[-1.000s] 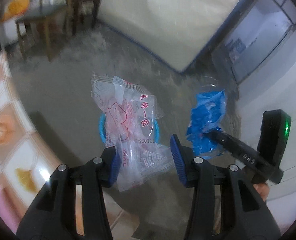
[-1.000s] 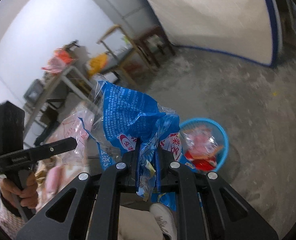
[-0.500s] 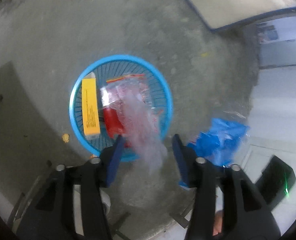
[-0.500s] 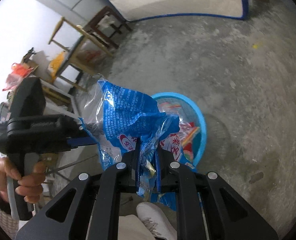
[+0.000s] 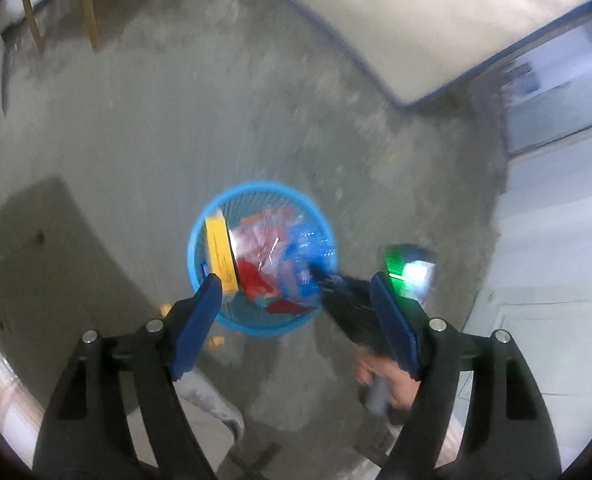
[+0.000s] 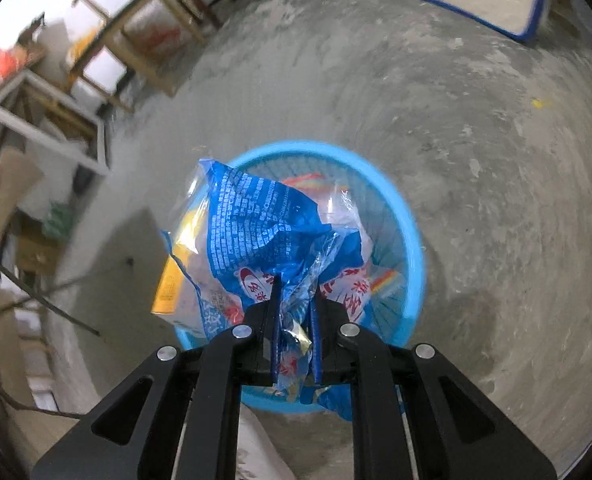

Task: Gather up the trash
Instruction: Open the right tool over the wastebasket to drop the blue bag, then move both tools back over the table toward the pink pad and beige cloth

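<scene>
A blue basket [image 5: 256,330] stands on the concrete floor and holds a yellow box [image 5: 219,258], a clear red-printed wrapper [image 5: 256,248] and other wrappers. My left gripper [image 5: 296,296] is open and empty above the basket's near rim. My right gripper [image 6: 294,292] is shut on a crumpled blue wrapper [image 6: 256,220] and holds it right above the basket [image 6: 411,240]. In the left wrist view the right gripper [image 5: 319,274] reaches over the basket from the right with the blue wrapper [image 5: 303,252].
Wooden chairs and tables [image 6: 108,52] stand at the far left of the room. A white wall with a blue base strip [image 5: 375,76] runs along the back. Small orange scraps [image 5: 216,342] lie on the floor by the basket.
My left gripper let go of the clear red-printed wrapper, which fell into the basket, and opened wider. My right gripper moved with the blue wrapper over the basket.
</scene>
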The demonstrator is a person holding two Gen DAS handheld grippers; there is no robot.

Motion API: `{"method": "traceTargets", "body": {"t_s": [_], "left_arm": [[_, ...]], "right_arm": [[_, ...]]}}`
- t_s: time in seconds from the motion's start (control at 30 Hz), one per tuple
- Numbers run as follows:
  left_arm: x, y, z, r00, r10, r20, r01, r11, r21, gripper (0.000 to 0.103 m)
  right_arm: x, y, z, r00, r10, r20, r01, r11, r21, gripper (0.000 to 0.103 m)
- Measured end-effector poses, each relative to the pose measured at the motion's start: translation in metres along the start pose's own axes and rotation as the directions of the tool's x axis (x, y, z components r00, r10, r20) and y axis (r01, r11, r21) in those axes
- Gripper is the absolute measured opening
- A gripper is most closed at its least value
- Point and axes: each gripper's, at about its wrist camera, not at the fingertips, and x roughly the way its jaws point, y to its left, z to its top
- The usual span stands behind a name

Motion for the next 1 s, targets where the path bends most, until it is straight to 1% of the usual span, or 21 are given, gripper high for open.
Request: {"method": "traceTargets", "body": {"t_s": [0.07,0.1,0.2,0.27,0.33,0.37,0.4,0.47,0.5,0.57,0.63,0.7,0.73,0.77,0.8,0.87,1.0], "left_arm": [[-0.052,0.004,-0.019,0.996,-0.016,0.084,0.015,1.000,0.016,0.075],[-0.080,0.010,-0.033,0.991,-0.016,0.132,0.013,1.000,0.019,0.076],[-0.134,0.027,-0.068,0.977,0.000,0.214,-0.003,1.000,0.015,0.077],[-0.171,0.046,-0.102,0.962,0.037,0.272,-0.028,0.999,-0.037,0.077],[-0.197,0.062,-0.132,0.948,0.067,0.310,-0.045,0.996,-0.080,0.077],[-0.212,0.070,-0.149,0.938,0.090,0.334,-0.057,0.993,-0.108,0.077],[-0.222,0.076,-0.164,0.928,0.110,0.355,-0.068,0.989,-0.128,0.077],[-0.249,0.089,-0.199,0.901,0.170,0.399,-0.103,0.978,-0.183,0.077],[-0.260,0.094,-0.219,0.883,0.204,0.422,-0.123,0.969,-0.213,0.077],[-0.272,0.102,-0.248,0.862,0.250,0.440,-0.143,0.954,-0.262,0.077],[-0.282,0.111,-0.271,0.848,0.284,0.448,-0.148,0.938,-0.314,0.077],[-0.289,0.119,-0.290,0.837,0.297,0.459,-0.132,0.925,-0.357,0.077],[-0.295,0.126,-0.301,0.829,0.299,0.473,-0.118,0.920,-0.374,0.077],[-0.298,0.131,-0.309,0.822,0.302,0.482,-0.111,0.916,-0.386,0.077],[-0.299,0.137,-0.314,0.818,0.307,0.487,-0.107,0.912,-0.396,0.077],[-0.303,0.145,-0.325,0.806,0.317,0.499,-0.095,0.903,-0.420,0.077],[-0.305,0.157,-0.339,0.799,0.310,0.515,-0.065,0.897,-0.438,0.077]], "right_arm": [[0.023,0.012,0.006,0.999,-0.027,-0.041,0.025,0.998,-0.056,0.012],[0.031,0.016,0.008,0.998,-0.036,-0.056,0.031,0.997,-0.076,0.012],[0.064,0.023,0.014,0.991,-0.079,-0.109,0.065,0.991,-0.120,0.012],[0.085,0.022,0.019,0.984,-0.115,-0.138,0.097,0.987,-0.128,0.012],[0.099,0.021,0.023,0.980,-0.116,-0.163,0.098,0.989,-0.114,0.012],[0.104,0.020,0.024,0.978,-0.122,-0.171,0.104,0.988,-0.110,0.012],[0.112,0.022,0.027,0.972,-0.153,-0.179,0.133,0.983,-0.123,0.012],[0.124,0.022,0.030,0.963,-0.198,-0.184,0.172,0.974,-0.148,0.012],[0.128,0.021,0.030,0.959,-0.214,-0.187,0.187,0.970,-0.153,0.012],[0.138,0.020,0.031,0.947,-0.255,-0.197,0.223,0.960,-0.170,0.012],[0.140,0.020,0.030,0.940,-0.278,-0.199,0.244,0.953,-0.179,0.012],[0.132,0.023,0.032,0.935,-0.289,-0.203,0.255,0.950,-0.179,0.015],[0.127,0.024,0.032,0.935,-0.289,-0.207,0.254,0.951,-0.179,0.017],[0.120,0.026,0.032,0.936,-0.286,-0.206,0.251,0.951,-0.180,0.026],[0.112,0.027,0.033,0.937,-0.290,-0.196,0.256,0.949,-0.183,0.038],[0.097,0.027,0.034,0.939,-0.297,-0.176,0.264,0.946,-0.185,0.047],[0.069,0.022,0.037,0.955,-0.237,-0.181,0.214,0.967,-0.138,0.050]]}}
